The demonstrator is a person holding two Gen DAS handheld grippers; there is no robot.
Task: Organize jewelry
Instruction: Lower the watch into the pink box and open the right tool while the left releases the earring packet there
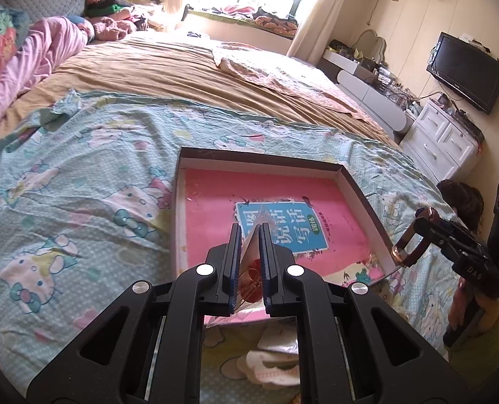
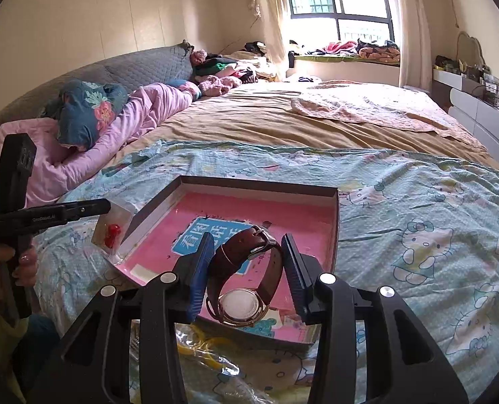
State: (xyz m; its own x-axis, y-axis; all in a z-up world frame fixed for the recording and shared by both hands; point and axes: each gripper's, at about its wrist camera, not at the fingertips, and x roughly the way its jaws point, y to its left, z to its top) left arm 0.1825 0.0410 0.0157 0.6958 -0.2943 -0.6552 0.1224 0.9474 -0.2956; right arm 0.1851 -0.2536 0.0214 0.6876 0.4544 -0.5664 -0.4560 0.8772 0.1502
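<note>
Left tongs (image 1: 249,266): pressed onto a small clear packet (image 1: 251,269) with a red ornament inside; the packet stands upright between the blue pads. From the right wrist view the same packet (image 2: 113,232) hangs at the outer left wall of the tray, apart from the bedcover beneath.

Right tongs (image 2: 246,269): fingers stand apart, with a brown-strapped watch (image 2: 246,279) between them. The strap loop touches the left pad; whether the right pad bears on it cannot be told, so the grip cannot be confirmed. The watch case, rose-gold rimmed, faces the camera low between the fingers, buckle uppermost. In the left wrist view the watch (image 1: 412,245) sits at the tip of the right tool, at the tray's near right corner.

Tray (image 2: 259,181): shallow, dark-walled, open-topped, resting on the cartoon-print bedcover (image 2: 417,222) near the foot edge of the bed. A pink book (image 1: 215,202) with a blue title panel lies flat on its floor.

Other items: a clear bag with yellow rings (image 2: 199,346) lies on the bedcover at the near edge, below the right tongs. Pale pads in wrapping (image 1: 273,360) lie on the bedcover below the left tongs.
</note>
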